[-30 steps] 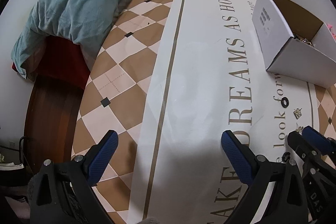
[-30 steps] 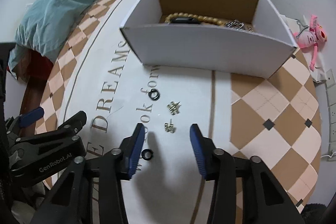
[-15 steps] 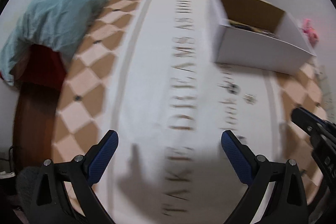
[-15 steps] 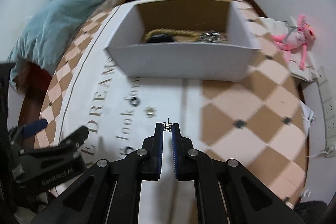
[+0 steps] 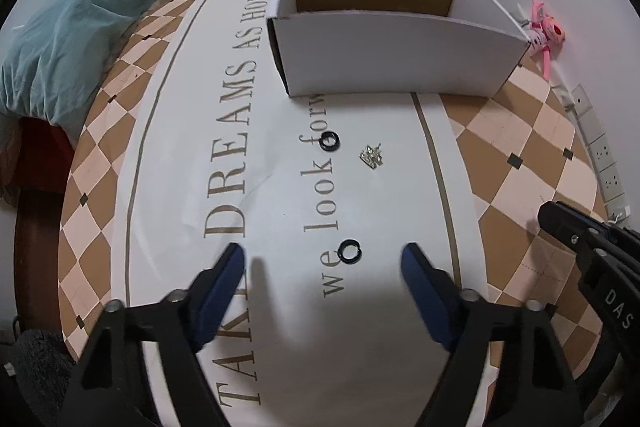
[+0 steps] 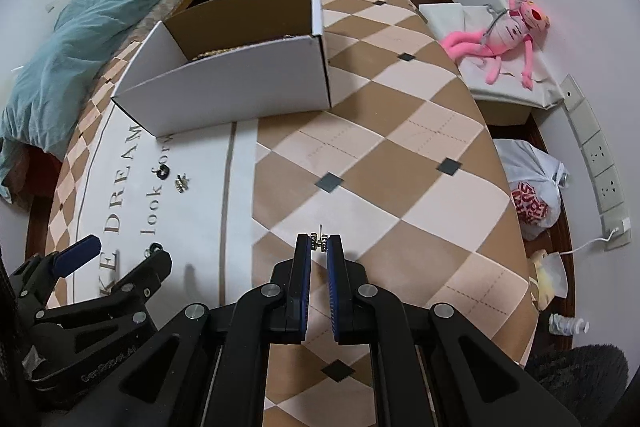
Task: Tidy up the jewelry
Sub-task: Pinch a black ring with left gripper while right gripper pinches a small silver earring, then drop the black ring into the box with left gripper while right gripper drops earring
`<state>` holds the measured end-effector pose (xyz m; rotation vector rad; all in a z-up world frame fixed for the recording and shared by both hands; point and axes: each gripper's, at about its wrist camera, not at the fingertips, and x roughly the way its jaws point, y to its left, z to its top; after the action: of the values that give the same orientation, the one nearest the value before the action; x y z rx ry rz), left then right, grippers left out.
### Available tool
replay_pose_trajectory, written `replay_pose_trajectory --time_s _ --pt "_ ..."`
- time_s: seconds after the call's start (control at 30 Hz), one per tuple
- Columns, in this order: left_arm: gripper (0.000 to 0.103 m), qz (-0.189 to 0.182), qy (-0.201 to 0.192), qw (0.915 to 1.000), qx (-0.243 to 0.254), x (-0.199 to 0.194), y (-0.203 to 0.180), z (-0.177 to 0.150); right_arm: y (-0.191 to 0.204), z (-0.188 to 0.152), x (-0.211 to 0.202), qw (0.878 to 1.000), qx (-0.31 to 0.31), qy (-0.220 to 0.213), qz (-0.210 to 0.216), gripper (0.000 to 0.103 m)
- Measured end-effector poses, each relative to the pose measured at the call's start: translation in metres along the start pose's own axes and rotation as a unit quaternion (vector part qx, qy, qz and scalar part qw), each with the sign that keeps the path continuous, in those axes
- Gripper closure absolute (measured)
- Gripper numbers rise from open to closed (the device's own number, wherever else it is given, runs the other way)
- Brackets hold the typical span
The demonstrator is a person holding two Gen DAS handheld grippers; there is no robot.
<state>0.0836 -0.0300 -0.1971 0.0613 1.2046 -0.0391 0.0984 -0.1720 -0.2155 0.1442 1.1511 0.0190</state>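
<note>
The right gripper (image 6: 319, 243) is pinched narrow on a small silver earring (image 6: 319, 242), caught at the very fingertips so its post sticks up clear of the blue pads (image 6: 303, 259). It hovers over the checked cloth (image 6: 400, 167), to the right of the box (image 6: 224, 87). My guess is it is carrying the stud to the box, where beads already show over the wall.

The left gripper (image 5: 322, 261) is spread wide and holds nothing. It is low over the white strip with its fingers on either side of the near ring (image 5: 349, 250), probably lined up to take it next.

3 pieces lie loose on the cloth: that ring, a far ring (image 5: 330, 141) near the box front, and a second earring (image 5: 371, 155) just right of it. All sit close before the box, a short reach away. The box's open top faces up, so pieces can be dropped in.
</note>
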Motion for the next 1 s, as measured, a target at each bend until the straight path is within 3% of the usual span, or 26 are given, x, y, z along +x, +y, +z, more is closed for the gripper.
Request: replay_pose_trajectory --time_s 0.23,0.4,0.77,0.9,1.0 --pt "0.063 -0.012 -0.002 0.9999 0.003 0.004 -0.003 -0.001 -0.005 -0.002 0.001 1.000 0.005 0.002 -0.004 0.095" --pt "0.092 -0.025 -0.004 0.9997 0.006 0.002 -0.006 0.000 -0.007 -0.002 0.000 1.000 0.011 0.001 -0.005 0.095" --pt "0.093 -0.057 -0.031 0.9979 -0.005 -0.024 -0.002 0.013 -0.002 0.012 -0.019 1.000 0.014 -0.021 0.016 0.095" --pt "0.093 -0.084 -0.053 0.9950 -0.012 -0.048 0.001 0.041 0.000 0.032 -0.034 0.999 0.016 -0.035 0.038 0.095" --pt "0.093 -0.110 -0.064 0.9916 -0.020 -0.061 0.007 0.080 0.002 0.061 -0.047 0.997 0.018 -0.050 0.058 0.095"
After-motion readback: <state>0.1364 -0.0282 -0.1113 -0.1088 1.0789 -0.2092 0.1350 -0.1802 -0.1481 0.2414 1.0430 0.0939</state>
